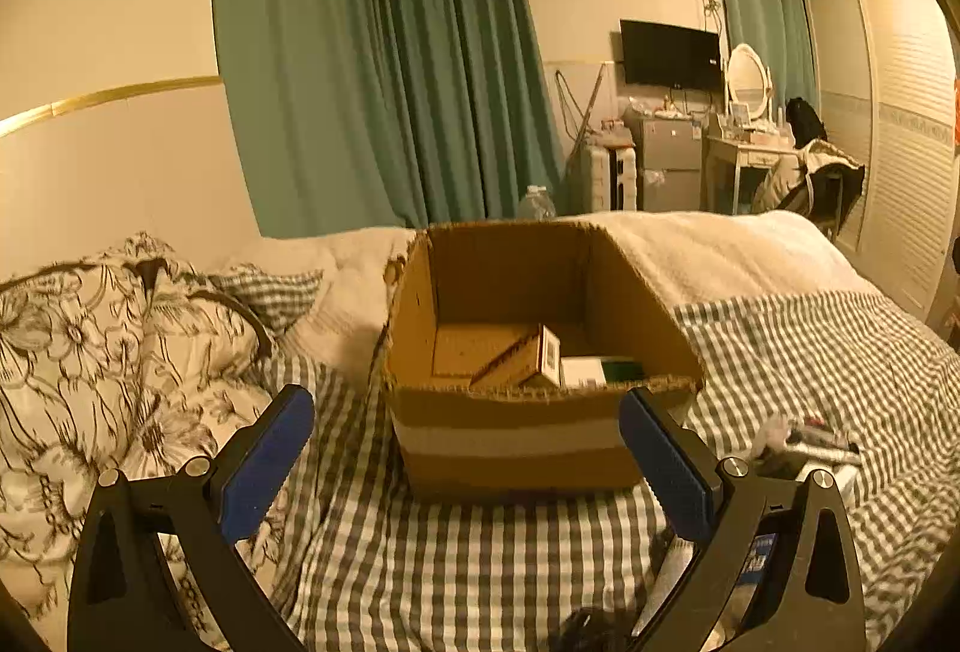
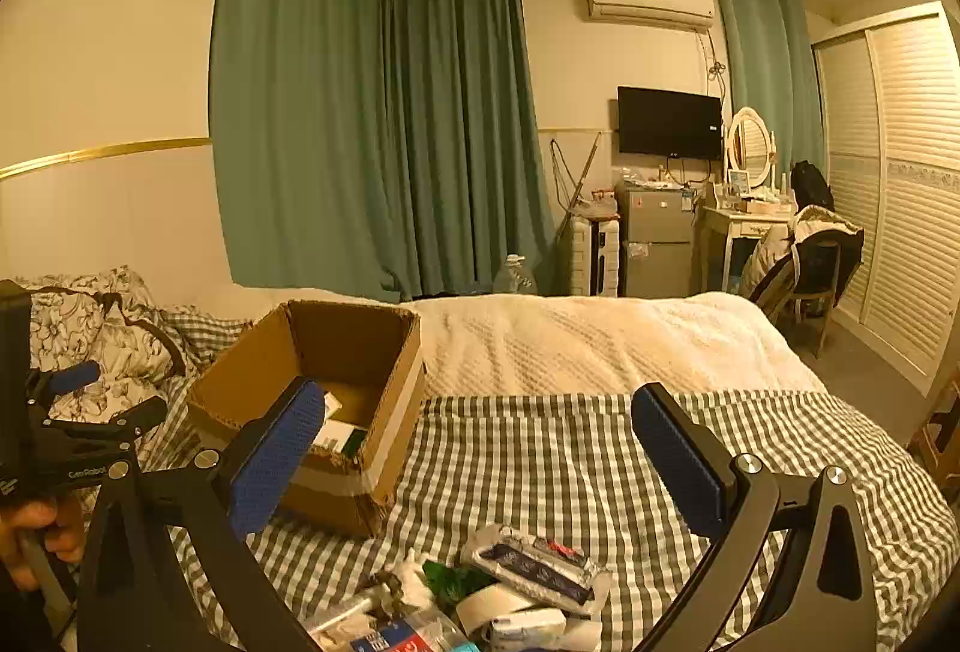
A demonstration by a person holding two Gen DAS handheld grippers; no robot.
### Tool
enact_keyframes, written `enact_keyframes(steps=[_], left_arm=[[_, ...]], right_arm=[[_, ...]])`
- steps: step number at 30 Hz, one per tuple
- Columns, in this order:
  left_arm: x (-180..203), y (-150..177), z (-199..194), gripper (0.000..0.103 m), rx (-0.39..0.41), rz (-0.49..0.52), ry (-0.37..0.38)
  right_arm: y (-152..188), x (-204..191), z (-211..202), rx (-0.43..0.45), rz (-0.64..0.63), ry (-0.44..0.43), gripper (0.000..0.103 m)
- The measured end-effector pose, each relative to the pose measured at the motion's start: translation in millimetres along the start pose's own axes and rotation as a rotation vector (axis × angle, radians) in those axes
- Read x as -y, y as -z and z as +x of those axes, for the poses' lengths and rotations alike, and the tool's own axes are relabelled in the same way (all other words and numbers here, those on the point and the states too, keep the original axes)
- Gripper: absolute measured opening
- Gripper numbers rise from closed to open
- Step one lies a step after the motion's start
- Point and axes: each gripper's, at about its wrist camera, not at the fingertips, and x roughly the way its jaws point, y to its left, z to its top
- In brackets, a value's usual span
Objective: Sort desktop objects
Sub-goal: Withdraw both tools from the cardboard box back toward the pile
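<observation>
Both tongs apart, empty: left tongs [image 1: 467,457], right tongs [image 2: 477,457]. Next: right grabs from pile [image 2: 510,592] at 6 o'clock, drops in box [image 2: 336,352].

You can read one marking only: "CenRobot" in pale letters on the black body of your left gripper [image 2: 90,412], seen from the right wrist. Labels on the boxes and packets are too blurred.

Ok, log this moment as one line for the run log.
left gripper: open, empty, facing cardboard box | right gripper: open, empty, above item pile | box: holds small boxes
</observation>
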Motion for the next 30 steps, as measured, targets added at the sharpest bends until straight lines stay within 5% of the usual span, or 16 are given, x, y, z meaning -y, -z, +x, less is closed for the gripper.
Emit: enact_keyframes(steps=[8, 14, 30], left_arm=[[-0.1, 30.4, 9.7, 0.103, -0.105, -0.006, 0.011], [5.9, 52.1, 13.9, 0.103, -0.152, 0.029, 0.036], [16.4, 100.0, 43.8, 0.092, -0.348, 0.120, 0.102]], right_arm=[[26.1, 14.1, -2.1, -0.047, 0.034, 0.003, 0.103], [46.5, 23.7, 4.2, -0.109, 0.032, 0.093, 0.103], [93.2, 34.7, 32.4, -0.335, 0.080, 0.050, 0.102]])
